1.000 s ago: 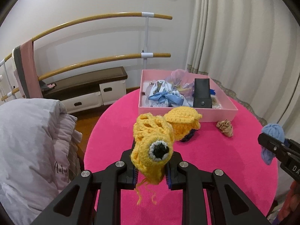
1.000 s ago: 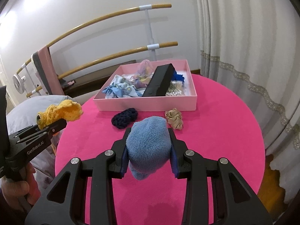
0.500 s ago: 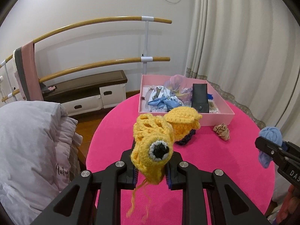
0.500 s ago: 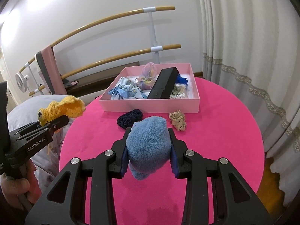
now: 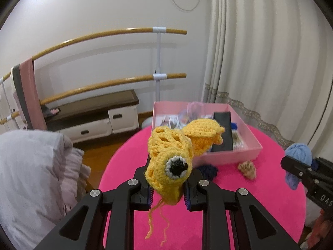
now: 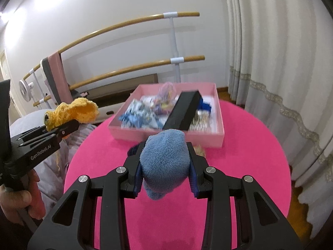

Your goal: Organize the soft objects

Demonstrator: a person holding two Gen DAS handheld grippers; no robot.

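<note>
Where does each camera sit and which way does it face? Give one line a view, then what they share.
Left wrist: sits on the left tongs, looking down along them over the pink table to the box; their fingers clamp a yellow crochet toy; the right tongs show at right.
Right wrist: sits on the right tongs, facing the same way; their fingers clamp a blue cloth; the left tongs and a hand show at left.
Shared: table, box, toy, cloth, both tongs.

Pink table (image 6: 249,145), pink box (image 6: 208,134), scrunchies (image 5: 247,168)
</note>
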